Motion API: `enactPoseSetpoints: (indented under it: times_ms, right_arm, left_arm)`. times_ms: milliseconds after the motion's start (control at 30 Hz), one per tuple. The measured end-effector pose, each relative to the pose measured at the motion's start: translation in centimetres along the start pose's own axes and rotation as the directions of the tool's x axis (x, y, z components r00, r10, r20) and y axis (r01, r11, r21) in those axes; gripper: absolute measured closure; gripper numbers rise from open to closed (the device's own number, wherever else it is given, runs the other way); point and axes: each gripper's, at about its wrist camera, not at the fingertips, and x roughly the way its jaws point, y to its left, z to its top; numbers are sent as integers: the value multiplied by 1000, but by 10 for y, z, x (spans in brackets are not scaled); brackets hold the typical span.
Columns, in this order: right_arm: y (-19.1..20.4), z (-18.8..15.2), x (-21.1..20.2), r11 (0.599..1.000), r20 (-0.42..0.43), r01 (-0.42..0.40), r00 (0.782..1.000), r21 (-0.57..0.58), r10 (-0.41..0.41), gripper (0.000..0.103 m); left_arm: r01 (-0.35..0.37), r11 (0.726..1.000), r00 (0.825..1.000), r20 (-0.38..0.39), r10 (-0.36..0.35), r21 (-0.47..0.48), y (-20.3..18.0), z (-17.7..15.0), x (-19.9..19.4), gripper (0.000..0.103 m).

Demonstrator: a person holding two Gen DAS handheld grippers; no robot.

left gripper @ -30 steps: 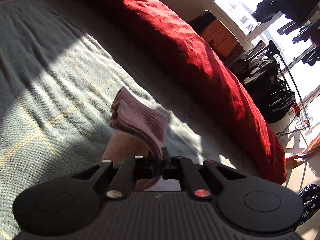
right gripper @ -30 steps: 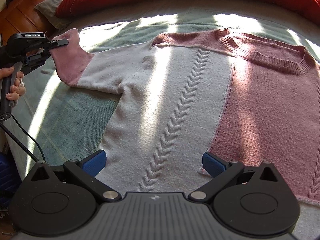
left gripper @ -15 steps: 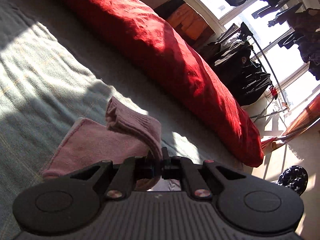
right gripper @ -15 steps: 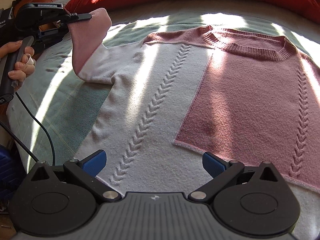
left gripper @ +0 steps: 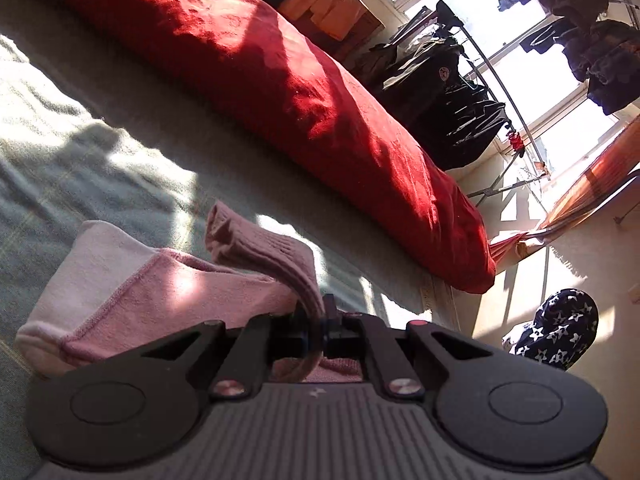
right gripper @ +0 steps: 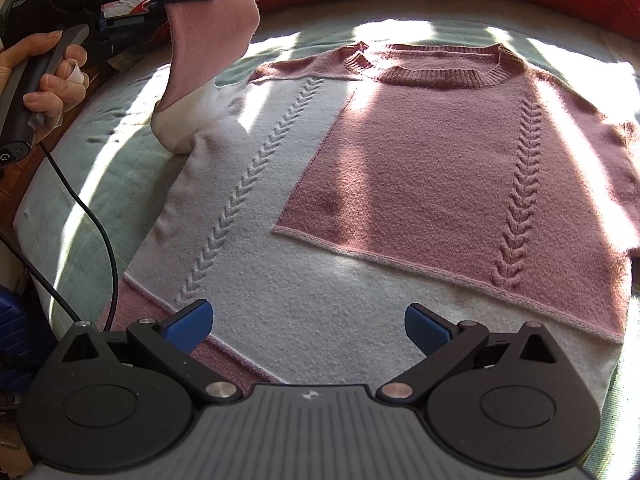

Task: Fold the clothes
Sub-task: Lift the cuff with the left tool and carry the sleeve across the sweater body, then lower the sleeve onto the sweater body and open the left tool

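A knitted sweater [right gripper: 400, 184], in pink and white panels with two raised braid columns and a ribbed pink crew collar, is spread flat, front up, collar at the far end. One sleeve [right gripper: 200, 80] is raised off the surface and drawn in over the white panel; its ribbed pink cuff [left gripper: 264, 248] is seen pinched and folded over.

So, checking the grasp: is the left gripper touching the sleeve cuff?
Touching. Left wrist view shows the left gripper shut on the sleeve cuff, ribbed fabric pinched between its fingers.
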Motion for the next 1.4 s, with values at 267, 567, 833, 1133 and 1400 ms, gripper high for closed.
enactPoseSetpoints:
  times_ms: [267, 567, 833, 1133, 1400]
  right_arm:
    - [-23, -16, -20, 999, 4, 19, 1000, 32, -19, 0]
    - [-40, -26, -31, 998, 13, 31, 999, 62, -32, 0]
    - [-48, -36, -40, 996, -6, 59, 998, 69, -59, 0]
    - [-52, -44, -40, 994, -33, 83, 996, 67, -80, 0]
    - [-45, -44, -36, 995, -40, 79, 996, 59, -77, 0]
  left_arm:
    - [13, 999, 999, -48, -11, 42, -33, -20, 31, 99]
    - [31, 994, 996, -87, -22, 106, -63, -41, 58, 99]
    - [10, 989, 990, -141, 11, 147, -69, -65, 96, 99]
    - [-12, 929, 980, -180, 84, 369, -100, -96, 116, 99]
    - [2, 879, 964, -235, 126, 477, -113, -119, 133, 99]
